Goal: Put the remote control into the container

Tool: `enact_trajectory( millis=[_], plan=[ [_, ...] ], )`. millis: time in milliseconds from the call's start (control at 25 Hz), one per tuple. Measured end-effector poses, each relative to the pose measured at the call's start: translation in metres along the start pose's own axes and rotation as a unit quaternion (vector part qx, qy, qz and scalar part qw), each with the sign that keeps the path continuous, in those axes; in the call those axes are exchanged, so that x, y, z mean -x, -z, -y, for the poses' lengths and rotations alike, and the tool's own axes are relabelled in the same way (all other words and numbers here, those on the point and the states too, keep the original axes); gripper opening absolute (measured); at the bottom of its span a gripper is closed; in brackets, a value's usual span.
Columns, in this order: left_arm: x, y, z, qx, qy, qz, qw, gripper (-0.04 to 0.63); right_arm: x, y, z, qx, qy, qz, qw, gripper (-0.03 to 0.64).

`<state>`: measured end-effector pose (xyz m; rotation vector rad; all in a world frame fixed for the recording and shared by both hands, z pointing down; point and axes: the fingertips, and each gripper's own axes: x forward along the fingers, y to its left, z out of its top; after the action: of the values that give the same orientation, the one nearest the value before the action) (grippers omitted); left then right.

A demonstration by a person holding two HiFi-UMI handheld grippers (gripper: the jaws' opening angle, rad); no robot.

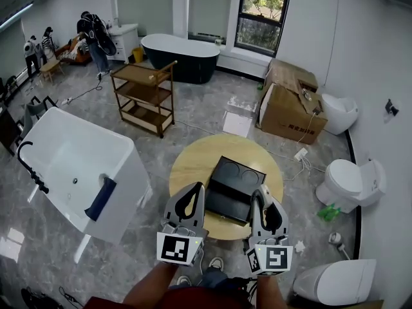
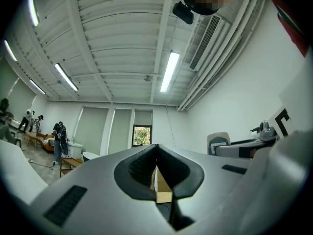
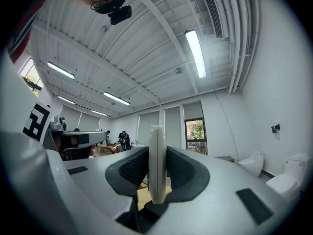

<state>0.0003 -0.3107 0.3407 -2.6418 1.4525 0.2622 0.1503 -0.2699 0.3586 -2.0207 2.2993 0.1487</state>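
Note:
A black container with two round recesses lies on a round wooden table below me. Both grippers are raised near the camera, over the table's near edge. My right gripper is shut on a thin white remote control, which stands edge-on between the pads in the right gripper view. I cannot make the remote out in the head view. My left gripper is shut, its dark pads meeting at the tips with nothing between them.
A white bathtub stands to the left of the table and a wooden cart behind it. Cardboard boxes and toilets are at the right. People stand at the far left of the room.

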Motion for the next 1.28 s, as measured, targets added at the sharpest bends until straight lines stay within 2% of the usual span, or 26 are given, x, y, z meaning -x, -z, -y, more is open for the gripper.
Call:
enact_trajectory(
  millis=[440,680,840,960,1280],
  plan=[
    [-0.075,0.01,0.022,-0.012,-0.02,0.002,0.9997,0.015,-0.054,0.006,0.064,-0.011,-0.028,0.004,1.0,0.118],
    [-0.088,0.017,0.016,-0.015,-0.026,-0.009,0.9995,0.015,-0.074,0.009,0.069,-0.022,-0.03,0.001,0.999,0.117],
    [-0.098,0.016,0.007,-0.021,-0.024,0.0,0.9995,0.015,-0.083,0.008,0.065,-0.019,-0.026,0.001,0.999,0.117],
    [-0.104,0.013,-0.004,0.002,-0.032,0.029,0.9991,0.015,-0.091,0.011,0.062,-0.017,-0.022,-0.004,1.0,0.117],
    [-0.109,0.025,-0.019,0.01,-0.027,0.031,0.9991,0.015,-0.112,0.03,0.051,-0.016,-0.025,-0.028,0.999,0.118]
  ],
)
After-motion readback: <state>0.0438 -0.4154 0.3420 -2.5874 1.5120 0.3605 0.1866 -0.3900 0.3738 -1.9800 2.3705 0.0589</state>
